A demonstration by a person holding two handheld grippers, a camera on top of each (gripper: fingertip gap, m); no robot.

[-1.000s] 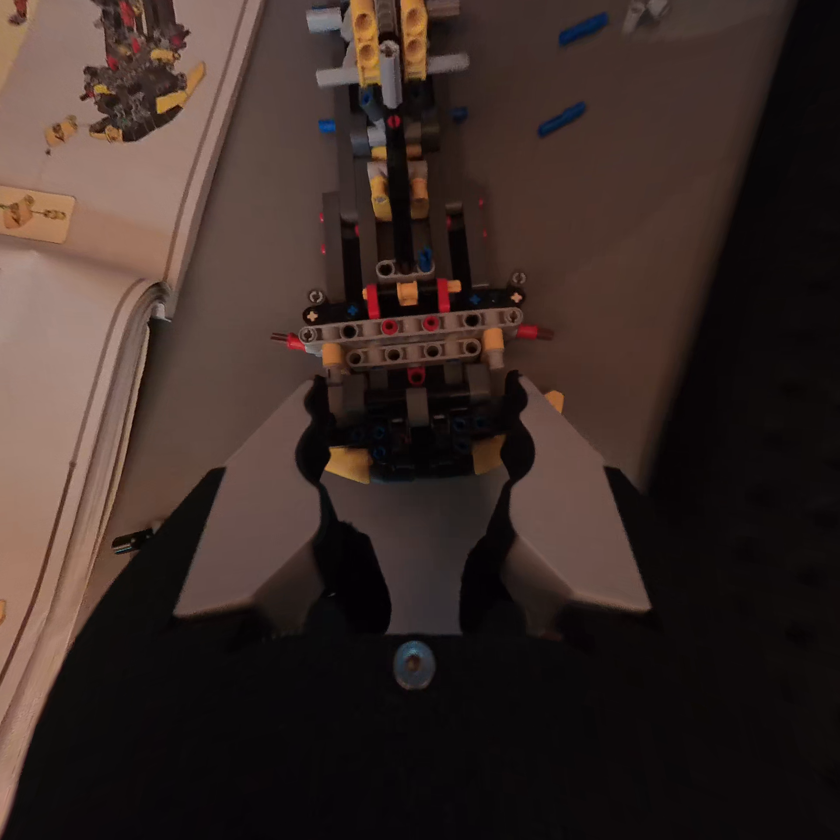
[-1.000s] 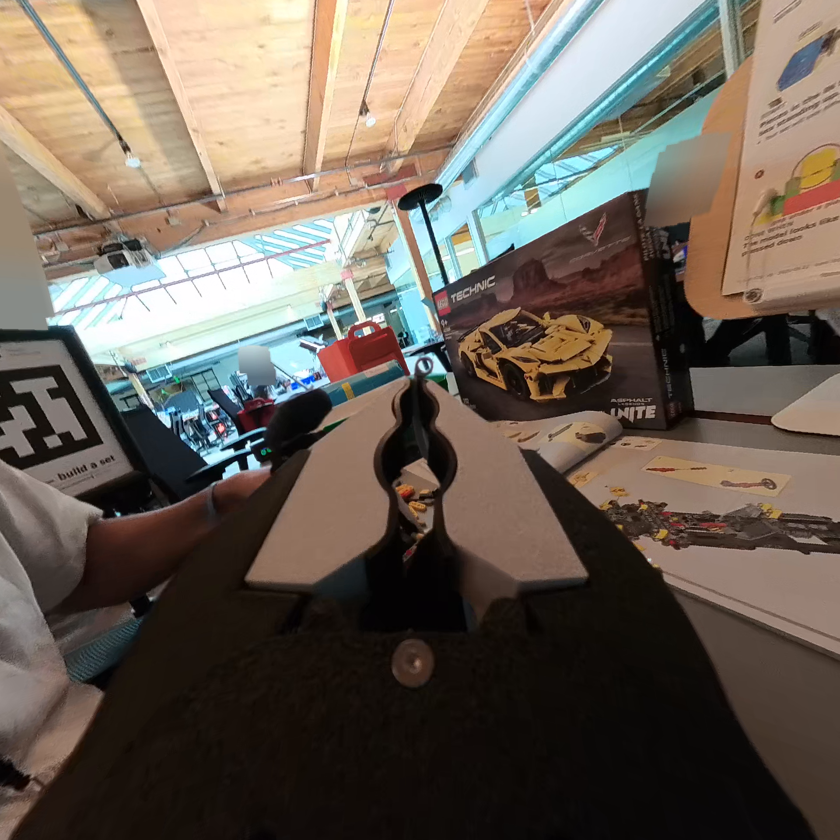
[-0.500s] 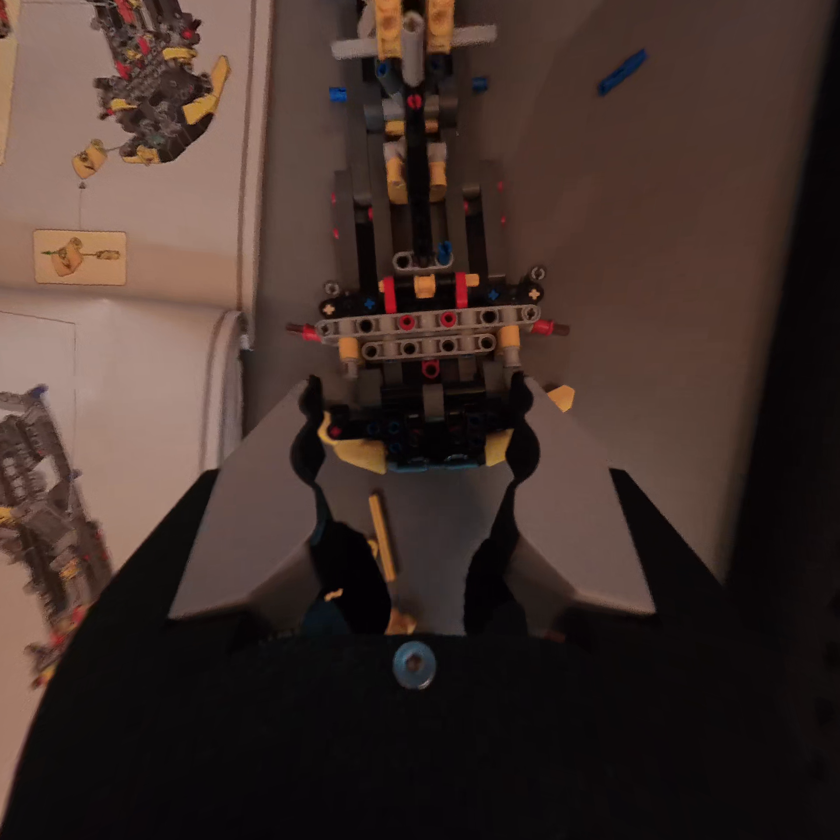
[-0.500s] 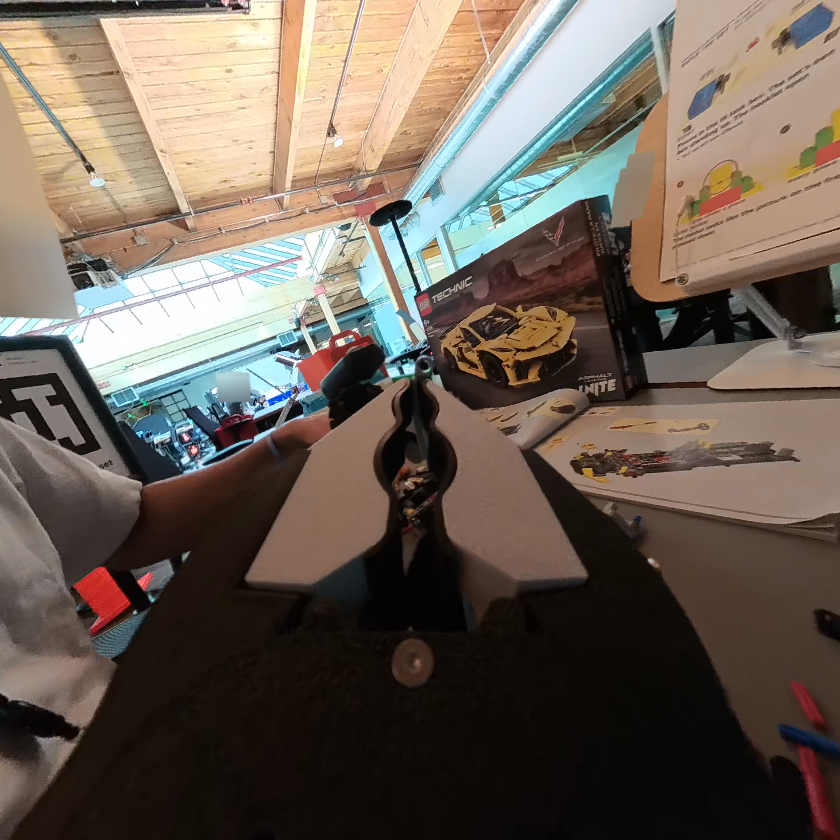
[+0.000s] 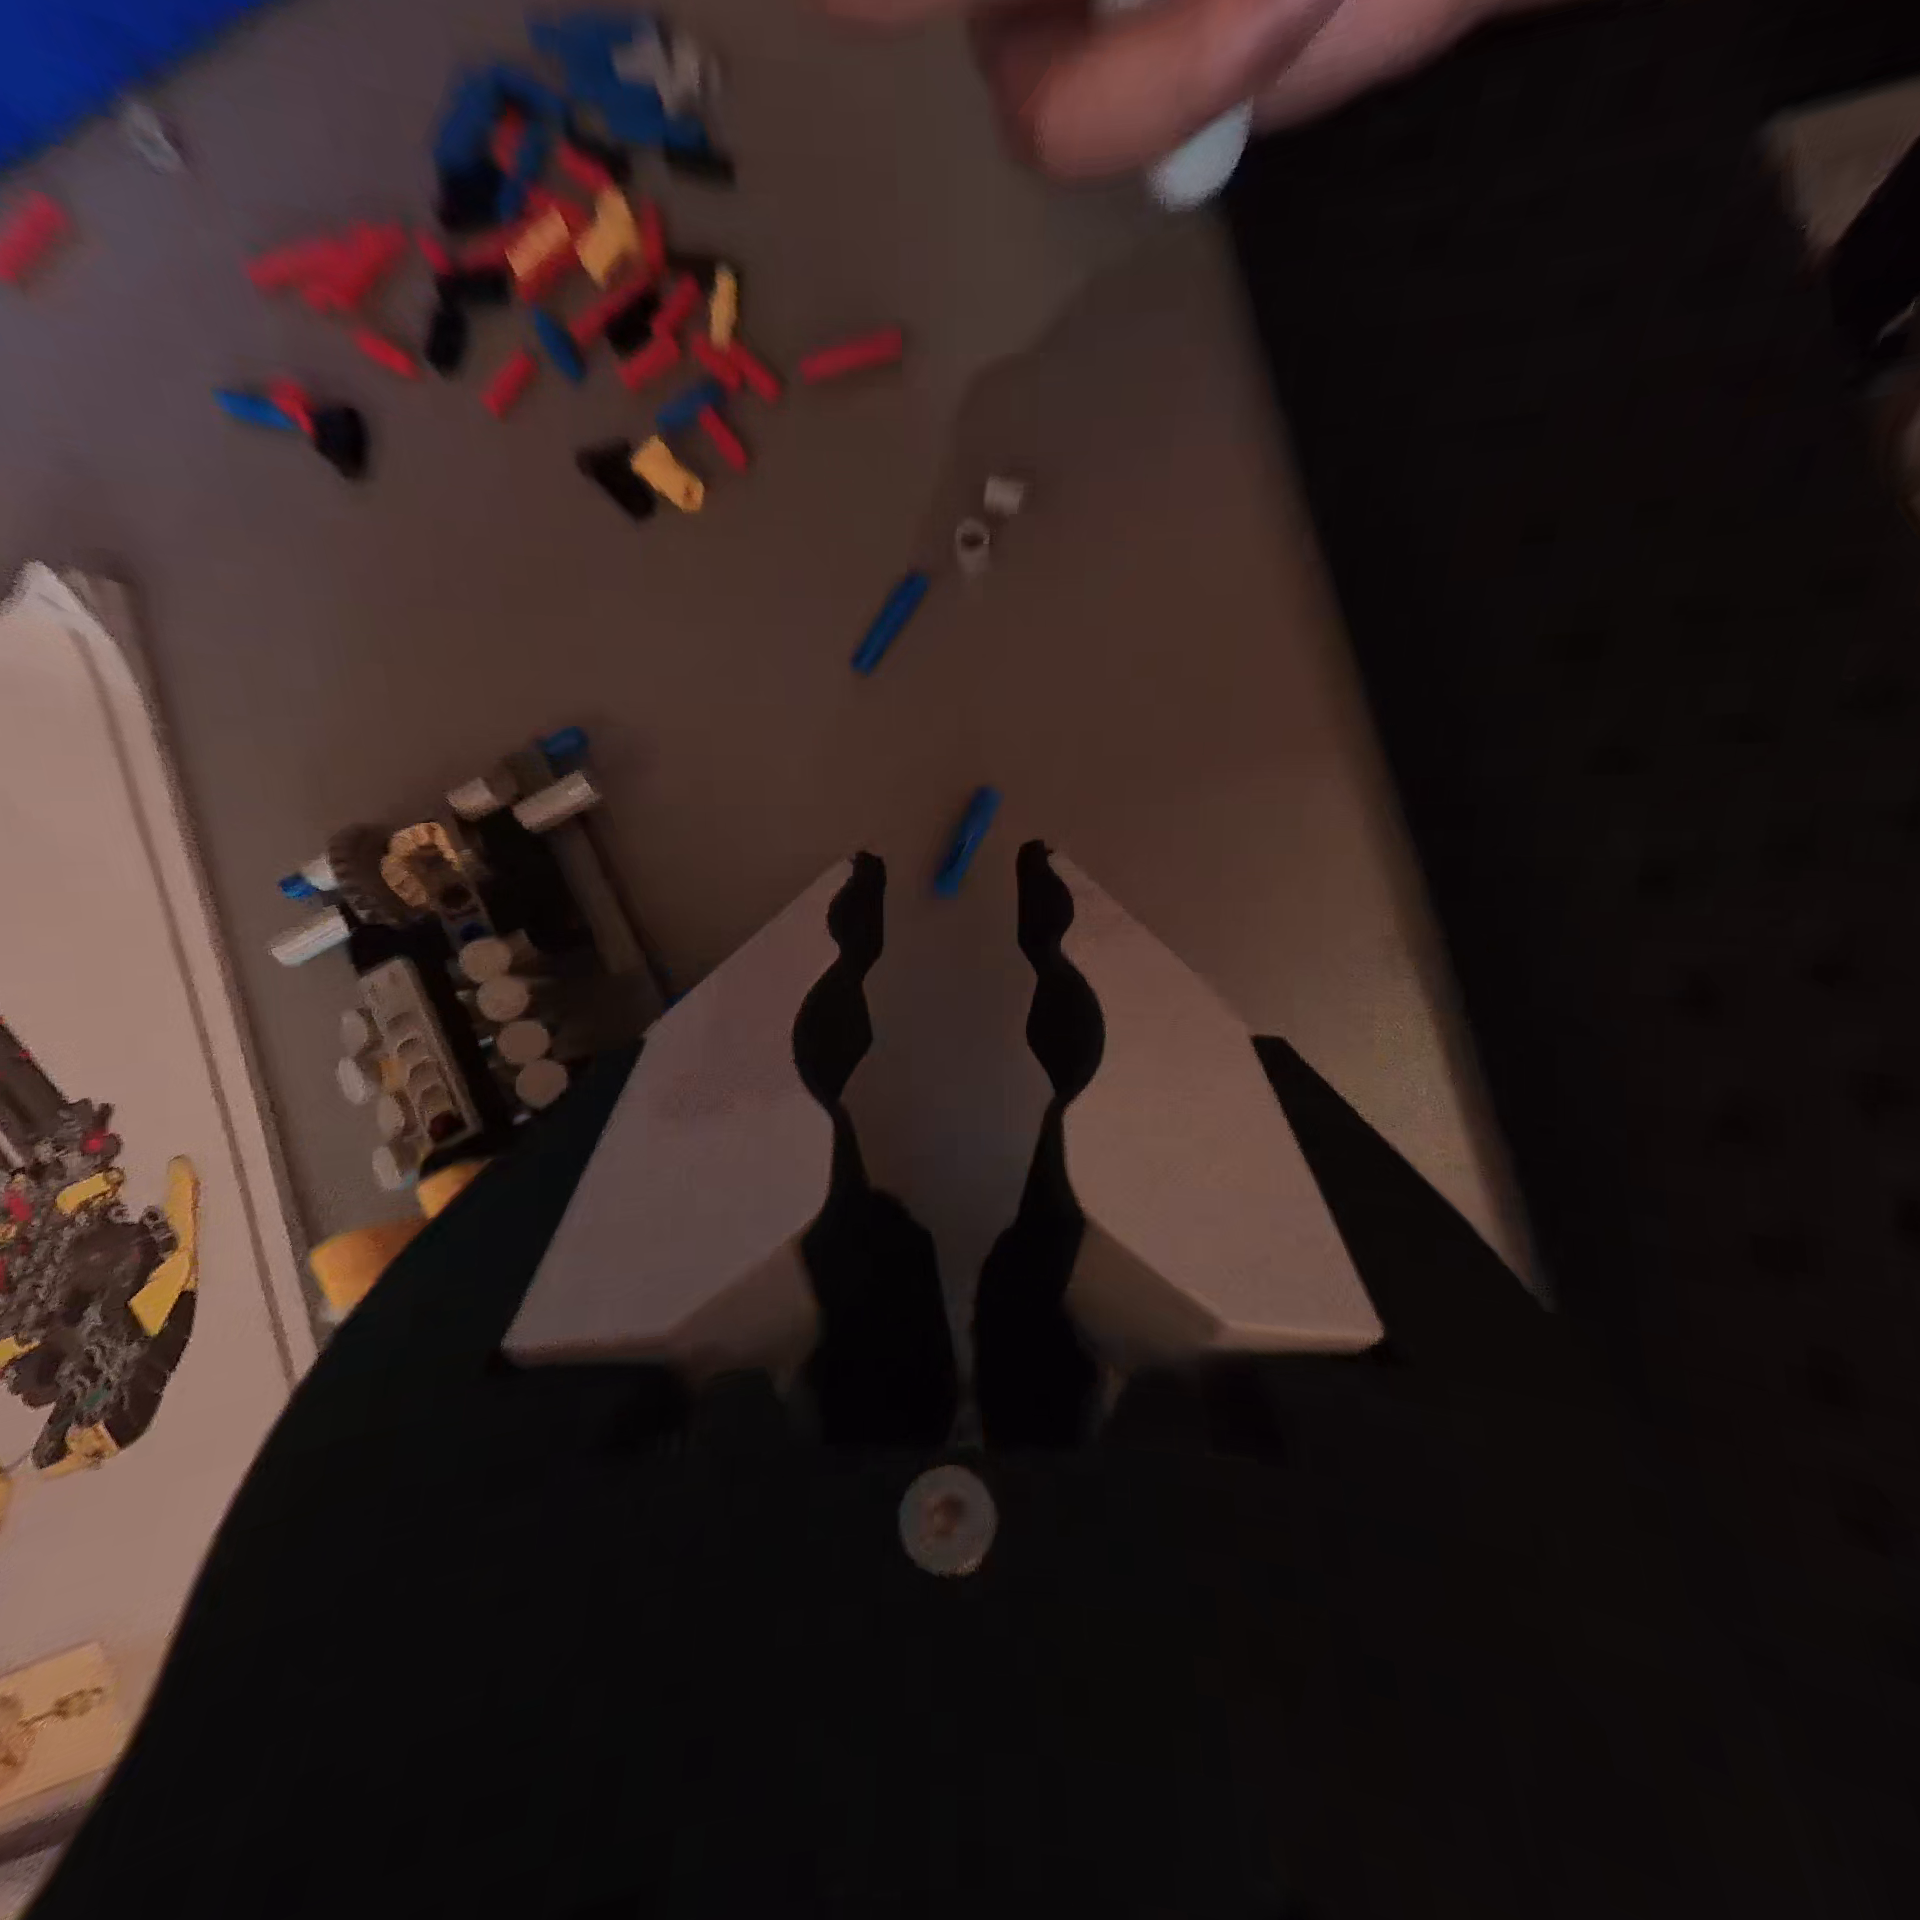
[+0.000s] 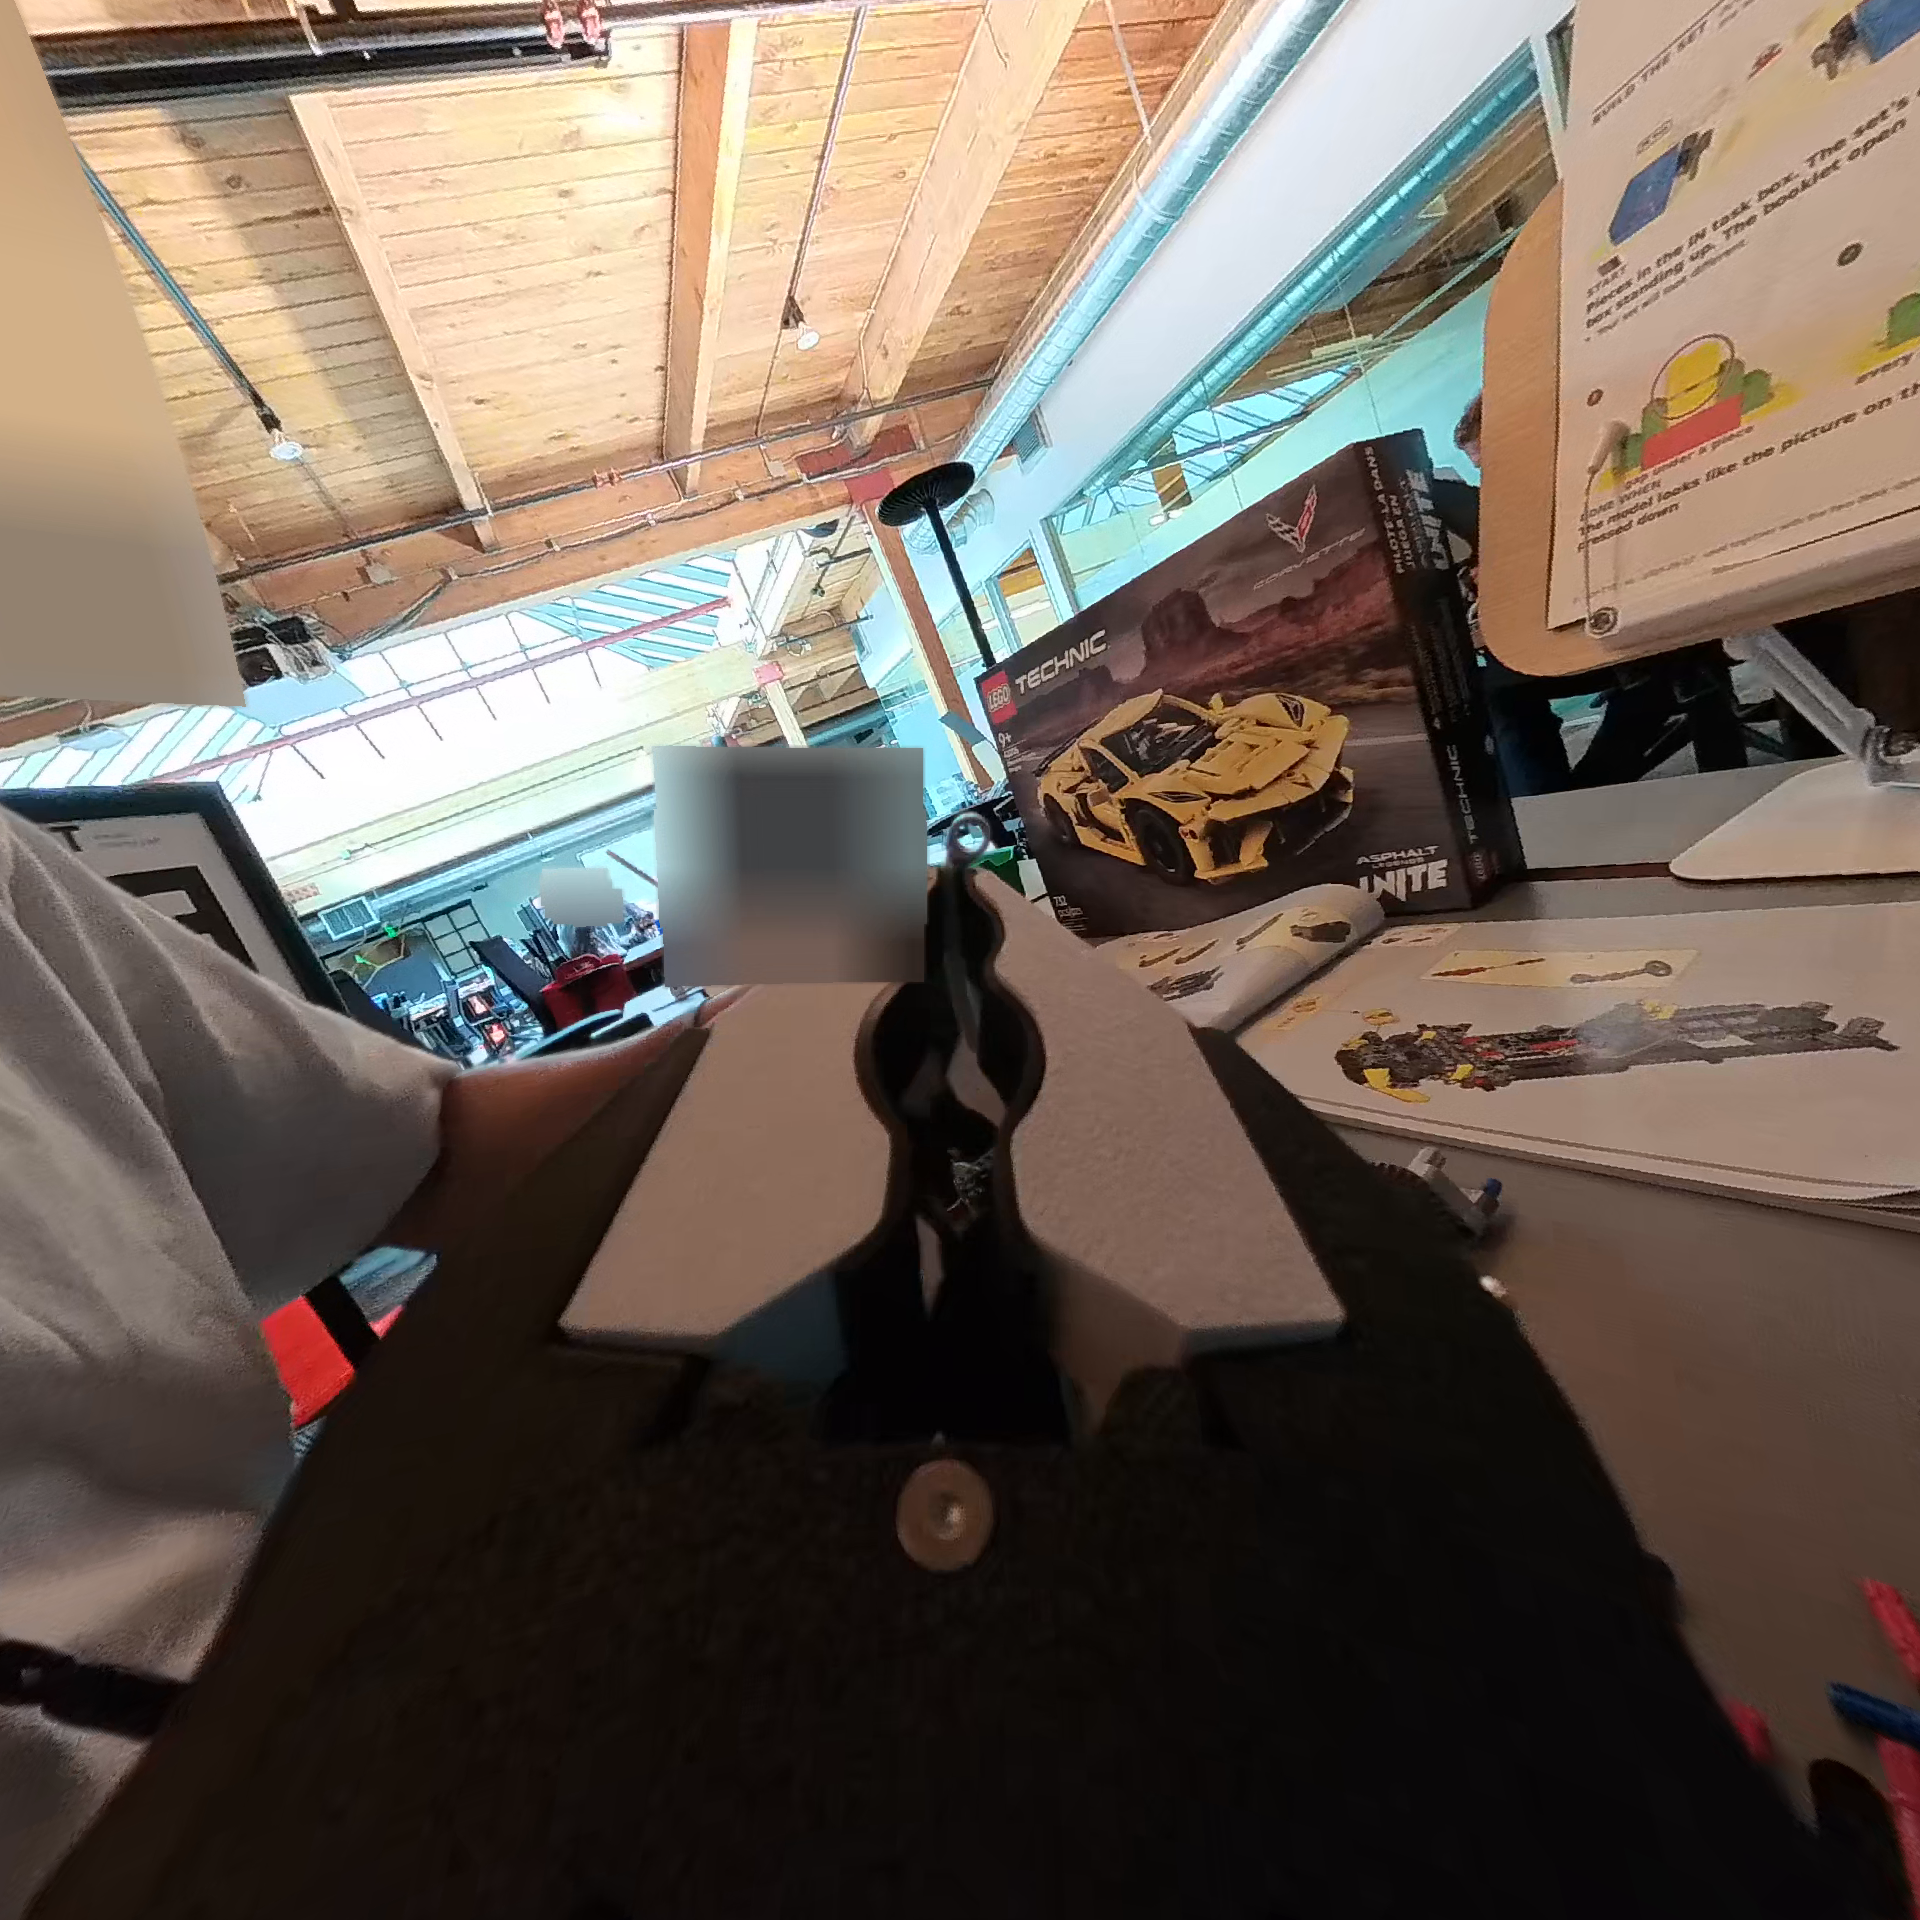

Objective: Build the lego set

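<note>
Release of the chassis is the finding: my left gripper (image 5: 951, 868) now hangs with its jaws apart and nothing between them, where half a second ago they bracketed the near end of the model. The partly built chassis (image 5: 468, 966) now lies on the grey table (image 5: 1091, 644) to the left of the gripper, just beside the open instruction booklet (image 5: 94, 1039), and half hidden under the gripper body. The view has swung away; motion blur is heavy, so I cannot tell fine detail.

A blue pin (image 5: 966, 840) lies on the table just ahead of the fingertips, roughly in line with the gap. A second blue pin (image 5: 889, 621) and two small grey bushes (image 5: 987, 520) lie farther on, and the loose parts pile (image 5: 582, 260) farther still. I judge the left gripper is going for a new part, most likely the nearest pin.

My right gripper (image 6: 961, 883) is closed on a thin grey axle piece (image 6: 971, 836), whose ringed tip stands above the fingertips, as in the earlier frames. It is raised off the table, facing the set's box (image 6: 1247, 717). The held piece is unchanged; only the background has shifted.

Assembly is well short of complete.
</note>
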